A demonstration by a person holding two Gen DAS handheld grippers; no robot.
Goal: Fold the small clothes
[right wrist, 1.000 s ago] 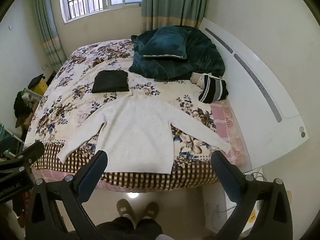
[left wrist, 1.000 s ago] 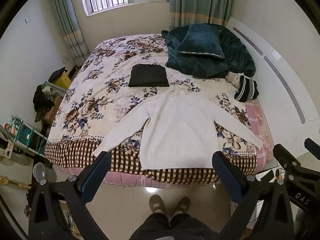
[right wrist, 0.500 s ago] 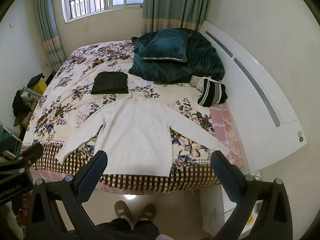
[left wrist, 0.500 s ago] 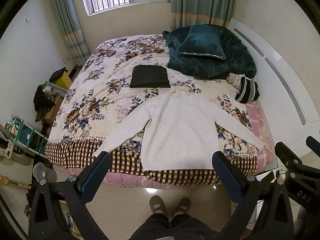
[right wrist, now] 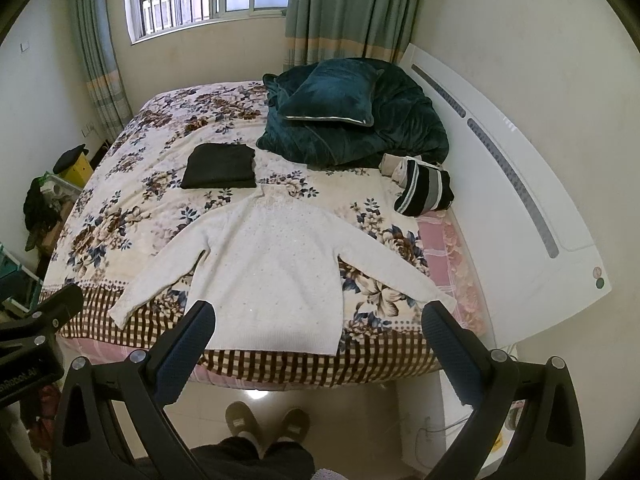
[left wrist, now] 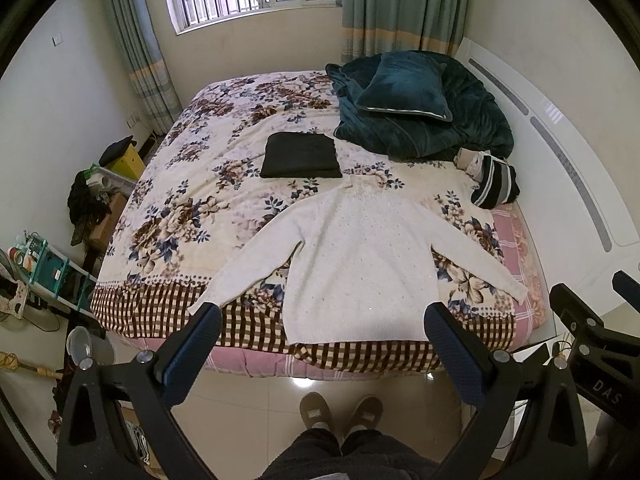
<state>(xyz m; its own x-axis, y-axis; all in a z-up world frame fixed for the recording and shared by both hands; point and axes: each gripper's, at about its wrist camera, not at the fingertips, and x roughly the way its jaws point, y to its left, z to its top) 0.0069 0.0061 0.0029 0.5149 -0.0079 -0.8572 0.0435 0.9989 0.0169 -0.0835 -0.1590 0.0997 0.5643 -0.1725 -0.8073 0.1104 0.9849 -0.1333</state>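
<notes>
A white knitted sweater (left wrist: 360,264) lies flat on the floral bed cover, sleeves spread, hem at the near bed edge; it also shows in the right wrist view (right wrist: 272,276). A folded black garment (left wrist: 300,156) lies behind its collar, also in the right wrist view (right wrist: 220,166). A striped black-and-white garment (left wrist: 494,186) lies bunched at the right, also in the right wrist view (right wrist: 424,192). My left gripper (left wrist: 320,344) is open and empty, held above the floor before the bed. My right gripper (right wrist: 318,340) is open and empty, likewise short of the hem.
The bed (left wrist: 168,312) fills the middle; a teal duvet and pillow (left wrist: 412,96) are heaped at its head by the white headboard (left wrist: 560,152). Clutter and a teal rack (left wrist: 44,268) stand at the left. The person's slippered feet (left wrist: 340,412) stand on the tiled floor.
Both grippers have drawn back and up slightly, so the bed sits a little farther and higher in view. The clothes have not moved.
</notes>
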